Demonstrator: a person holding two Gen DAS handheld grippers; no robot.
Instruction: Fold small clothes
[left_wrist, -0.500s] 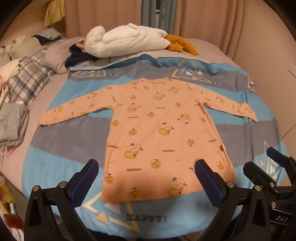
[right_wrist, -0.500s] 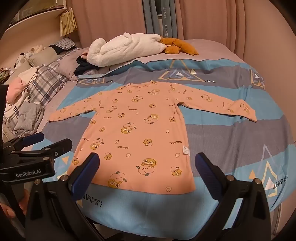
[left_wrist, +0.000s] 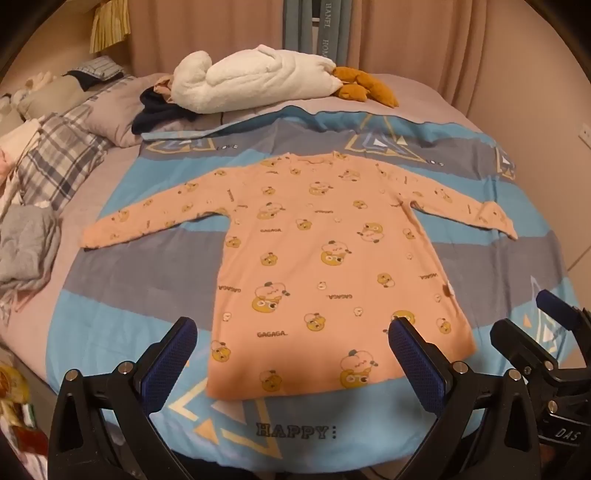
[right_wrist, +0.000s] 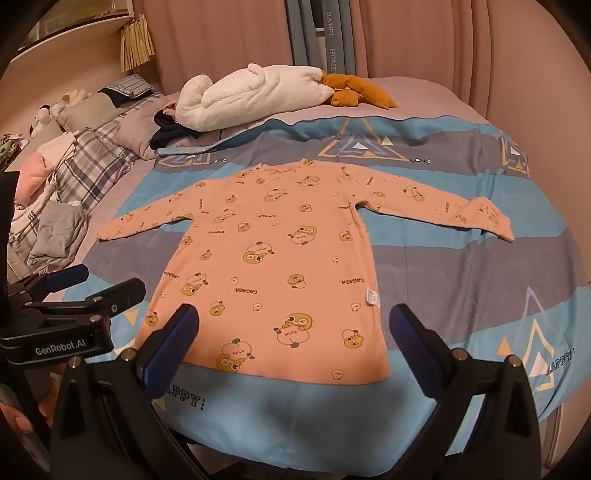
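Left gripper (left_wrist: 291, 350) wide open, holding nothing, hovering over near edge of bed (left_wrist: 122, 166), roughly over left half of hem. Right gripper (right_wrist: 295, 343) likewise spread wide and empty, just beside the left one, over right half of hem. Peach long-sleeved top (left_wrist: 321, 266) spread flat in middle of bed, straight ahead of both grippers: hem toward near edge, neckline toward far edge, so long axis of body running near-to-far, sleeves stretched out sideways toward left and right edges. Left sleeve (left_wrist: 147, 218) lying up-left of left gripper, clearly nearer that one; right sleeve (right_wrist: 443, 206) up-right of right gripper, nearer that one. Probably no fold made yet; likely first move a sleeve or side fold inward, each gripper taking own side. Small white tag (right_wrist: 372, 297) at right side seam, close to right gripper. Underneath: blue-and-grey striped cover (left_wrist: 129, 325) printed with triangles and "HAPPY", soft and likely to give under a pinch, so risk of catching cover along with top. Along left edge: plaid pillow (left_wrist: 62, 162) and grey crumpled clothes (left_wrist: 26, 243). At far edge: white plush (left_wrist: 251, 81) with brown plush (left_wrist: 369, 86) to its right, well apart from top. Beyond: pink curtains (left_wrist: 424, 37).
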